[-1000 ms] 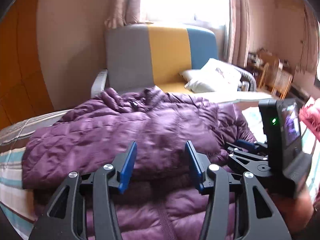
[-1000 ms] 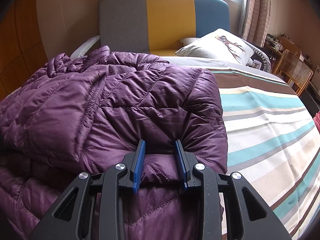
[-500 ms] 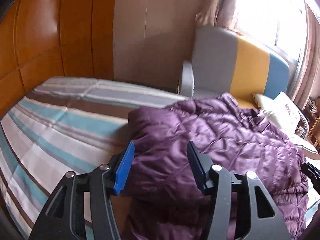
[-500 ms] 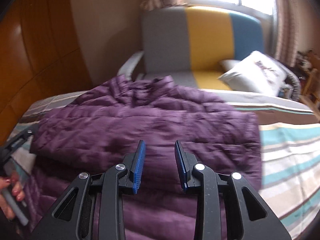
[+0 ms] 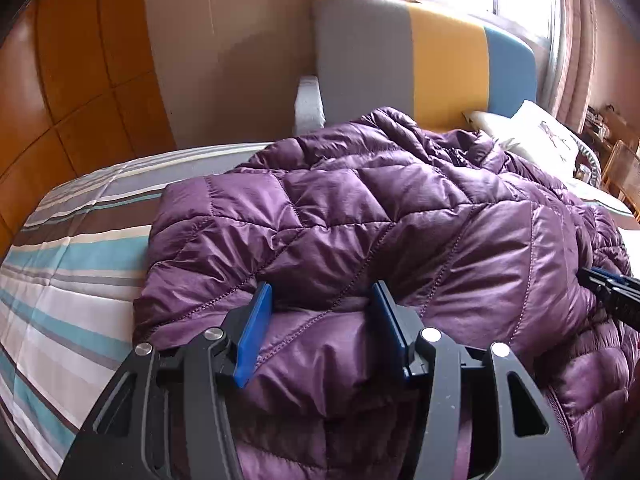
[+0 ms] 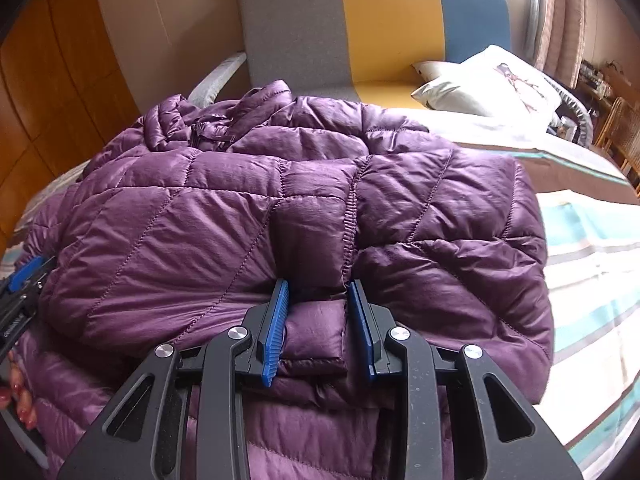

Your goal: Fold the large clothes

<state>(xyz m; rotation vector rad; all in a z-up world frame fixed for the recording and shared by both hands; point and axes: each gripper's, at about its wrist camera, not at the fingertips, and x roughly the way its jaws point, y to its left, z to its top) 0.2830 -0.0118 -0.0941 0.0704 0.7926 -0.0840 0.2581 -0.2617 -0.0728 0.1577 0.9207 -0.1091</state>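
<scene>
A large purple quilted down jacket (image 5: 360,216) is seen spread across a striped bed (image 5: 72,264), folded over on itself so that a puffy upper layer is laid on the lower one, its collar bunched toward the headboard.

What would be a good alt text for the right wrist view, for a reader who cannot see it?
The right gripper, black with blue pads, straddles a fold of a purple quilted down jacket lying on a striped bedspread. Behind stand a grey, yellow and blue sofa and a white pillow; the left gripper shows at the left edge.
</scene>
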